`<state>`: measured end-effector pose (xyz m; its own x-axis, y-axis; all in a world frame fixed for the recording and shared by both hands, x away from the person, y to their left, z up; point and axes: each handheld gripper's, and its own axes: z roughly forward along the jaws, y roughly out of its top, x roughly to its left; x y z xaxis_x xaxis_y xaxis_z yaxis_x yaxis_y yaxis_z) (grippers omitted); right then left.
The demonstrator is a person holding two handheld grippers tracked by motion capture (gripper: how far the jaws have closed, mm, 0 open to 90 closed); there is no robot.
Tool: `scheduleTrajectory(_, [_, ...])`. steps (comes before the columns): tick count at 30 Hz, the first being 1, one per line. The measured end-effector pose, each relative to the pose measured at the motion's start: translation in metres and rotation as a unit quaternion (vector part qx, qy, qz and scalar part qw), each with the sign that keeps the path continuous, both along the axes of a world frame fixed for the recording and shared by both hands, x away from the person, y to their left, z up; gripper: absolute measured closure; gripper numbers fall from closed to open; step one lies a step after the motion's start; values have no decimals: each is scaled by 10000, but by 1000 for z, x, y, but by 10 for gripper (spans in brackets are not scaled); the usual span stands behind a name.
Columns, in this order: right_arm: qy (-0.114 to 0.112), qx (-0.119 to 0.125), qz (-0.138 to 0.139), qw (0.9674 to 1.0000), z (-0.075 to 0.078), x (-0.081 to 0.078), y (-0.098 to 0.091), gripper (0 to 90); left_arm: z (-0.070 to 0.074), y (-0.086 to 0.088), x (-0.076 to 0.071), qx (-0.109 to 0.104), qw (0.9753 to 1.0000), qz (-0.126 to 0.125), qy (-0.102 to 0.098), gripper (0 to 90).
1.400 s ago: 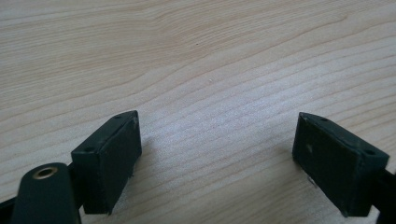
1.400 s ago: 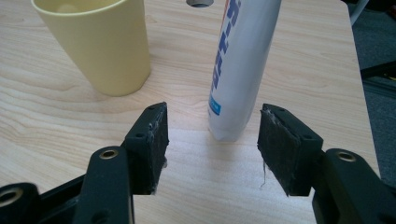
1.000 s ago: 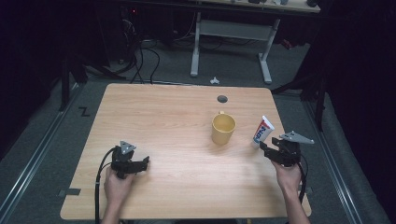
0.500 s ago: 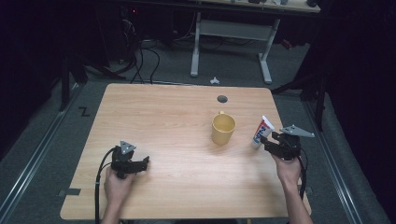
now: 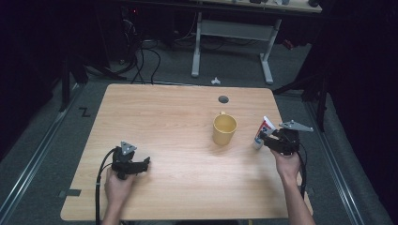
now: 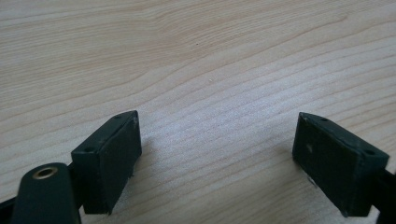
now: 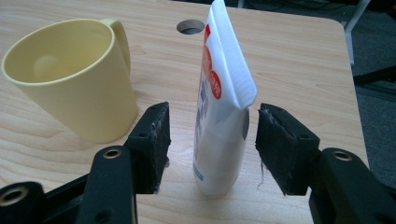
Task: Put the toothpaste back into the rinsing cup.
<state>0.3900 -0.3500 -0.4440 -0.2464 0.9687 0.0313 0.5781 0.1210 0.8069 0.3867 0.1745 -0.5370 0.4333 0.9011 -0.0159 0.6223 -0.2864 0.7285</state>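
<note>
Grasp under way: right gripper (image 7: 212,144) jaws, just closing, flank but clear the upright toothpaste tube (image 7: 220,116) beside the yellow mug (image 7: 70,84); next, clamp; left gripper (image 6: 217,158) agape, idle.

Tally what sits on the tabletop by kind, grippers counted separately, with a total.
Yellow mug: 1
White tube standing on its cap: 1
Hand-held grippers: 2, left gripper and right gripper
Total: 4

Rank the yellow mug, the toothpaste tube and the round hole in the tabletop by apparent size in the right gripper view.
1. Yellow mug and toothpaste tube: too close to call; the tube stands taller in frame, the mug wider, and the tube is nearer the camera.
2. Round hole in the tabletop: clearly smallest, and farthest away.
</note>
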Motion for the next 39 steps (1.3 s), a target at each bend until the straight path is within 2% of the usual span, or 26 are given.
scheduleTrajectory(13, [37, -22, -38, 10000, -2, 17, 6, 508, 0, 0, 0, 2, 10000, -1, 2, 159])
scheduleTrajectory(17, [163, -44, -45, 9998, -8, 22, 6, 533, 0, 0, 0, 1, 10000, -1, 2, 159])
scheduleTrajectory(26, [166, -215, -103, 9996, -12, 25, 8, 610, 0, 0, 0, 1, 10000, -1, 2, 159])
scheduleTrajectory(34, [124, -297, -27, 9995, -12, 25, 8, 658, 0, 0, 0, 2, 10000, -1, 2, 159])
scheduleTrajectory(36, [45, -409, 45, 9991, -12, 23, 11, 667, 0, 0, 0, 1, 10000, -1, 2, 159])
scheduleTrajectory(39, [45, -398, 79, 9992, -12, 23, 12, 672, 0, 0, 0, 1, 10000, 0, 1, 159])
